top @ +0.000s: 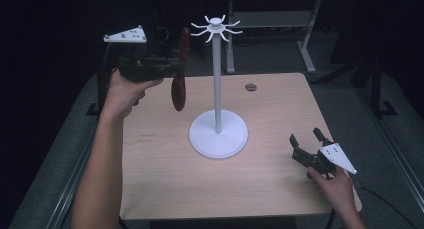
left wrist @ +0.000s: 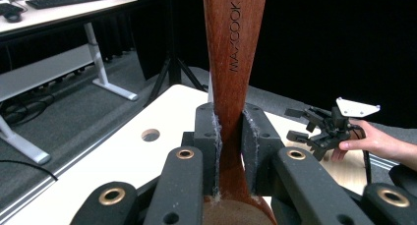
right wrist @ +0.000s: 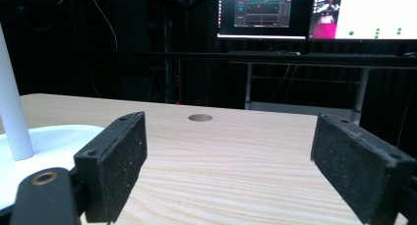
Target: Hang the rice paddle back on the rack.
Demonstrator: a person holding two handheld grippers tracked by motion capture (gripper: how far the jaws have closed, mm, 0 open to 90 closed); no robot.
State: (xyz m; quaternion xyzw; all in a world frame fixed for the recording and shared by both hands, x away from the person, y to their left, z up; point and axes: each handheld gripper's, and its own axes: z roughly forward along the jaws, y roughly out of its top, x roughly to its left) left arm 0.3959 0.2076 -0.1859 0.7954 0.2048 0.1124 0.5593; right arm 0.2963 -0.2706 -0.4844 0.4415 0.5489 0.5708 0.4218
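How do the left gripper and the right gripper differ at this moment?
The left gripper is shut on a wooden spoon, gripped at its handle; the right gripper stands open and holds nothing. The left gripper is held up in the air beside the top of the white stand, while the right gripper sits low at the table, near its right edge. Both are hand-held, with black jaws and a grey three-cornered plate on top.

Dark room w/ grey floor [top: 280, 59], desk [left wrist: 59, 11], monitors [right wrist: 265, 14].
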